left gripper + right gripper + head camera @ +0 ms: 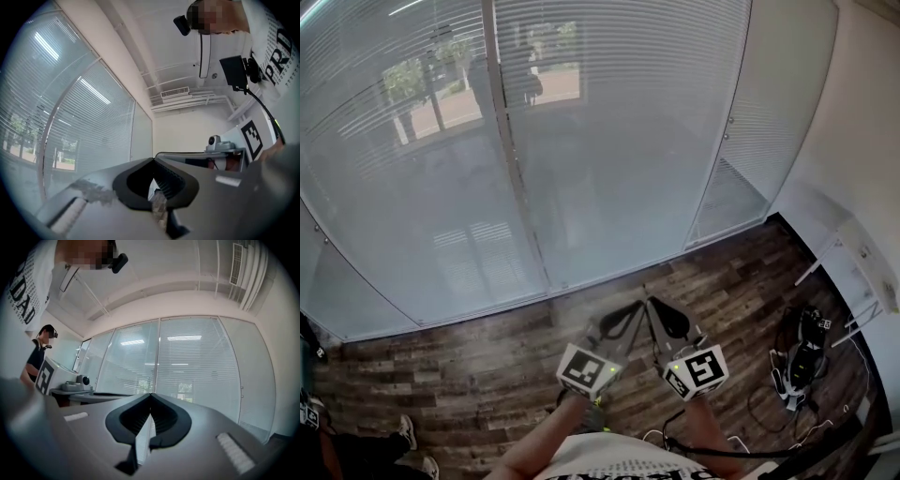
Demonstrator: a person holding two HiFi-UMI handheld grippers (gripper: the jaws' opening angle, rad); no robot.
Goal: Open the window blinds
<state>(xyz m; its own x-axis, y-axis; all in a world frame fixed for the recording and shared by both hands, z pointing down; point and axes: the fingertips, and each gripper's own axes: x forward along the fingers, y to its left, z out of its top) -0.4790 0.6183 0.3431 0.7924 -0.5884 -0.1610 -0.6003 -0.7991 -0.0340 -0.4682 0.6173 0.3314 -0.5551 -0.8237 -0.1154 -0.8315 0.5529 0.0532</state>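
Both tools sit closest, side by side over the wood floor: left gripper and right gripper, each with jaws clenched on nothing. Window blinds hang fully down with slats closed, along the floor's far edge, well apart from the tips. No wand or cord visible. My read: approach phase. Find the control near the mullion, open one gripper's jaws before contact, pinch squarely, then move steadily.

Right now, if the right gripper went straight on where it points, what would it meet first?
Probably the glazed panel of white slatted window blinds, near its grey upright post; nothing else shows ahead of the right gripper, though depth is unclear.
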